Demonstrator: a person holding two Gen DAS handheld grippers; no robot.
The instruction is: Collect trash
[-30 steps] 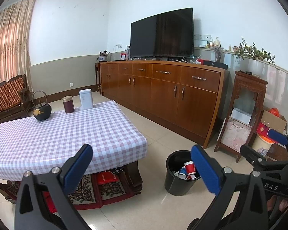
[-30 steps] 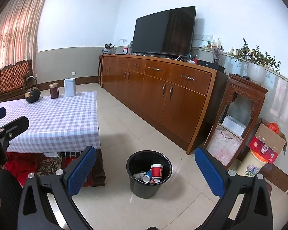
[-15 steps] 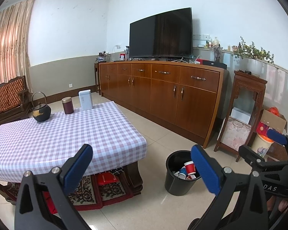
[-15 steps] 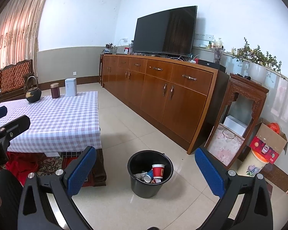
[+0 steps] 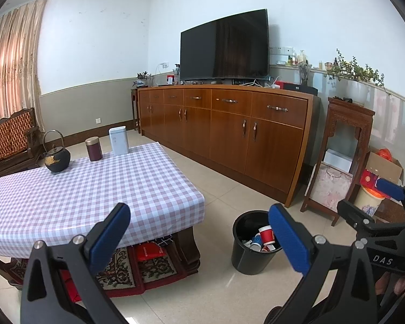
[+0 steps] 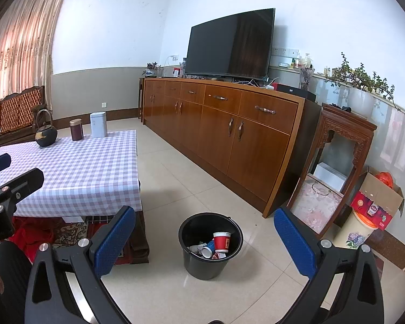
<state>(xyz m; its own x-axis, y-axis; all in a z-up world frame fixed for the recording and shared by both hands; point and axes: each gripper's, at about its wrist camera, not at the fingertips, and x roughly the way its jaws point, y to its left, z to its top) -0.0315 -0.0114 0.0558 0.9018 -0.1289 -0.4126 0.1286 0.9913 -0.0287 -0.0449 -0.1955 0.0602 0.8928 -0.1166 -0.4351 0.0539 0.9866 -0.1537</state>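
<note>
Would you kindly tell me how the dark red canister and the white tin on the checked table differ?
The dark red round canister is cylindrical with a gold-coloured lid; the white rectangular tin is boxy and white all over. The canister is shorter, the tin taller. The tin stands nearer the wooden sideboard. Both stand upright on the checked tablecloth.

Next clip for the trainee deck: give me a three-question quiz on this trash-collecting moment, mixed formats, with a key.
1. True or false: the black trash bin stands on the checked tablecloth.
2. Which item is on the table? A) black kettle B) television C) cardboard box
3. Fill in: both the left hand-held gripper and the right hand-held gripper are ____ and hold nothing.

Key: 1 false, it stands on the floor with a red paper cup inside; 2 A; 3 open.
</note>
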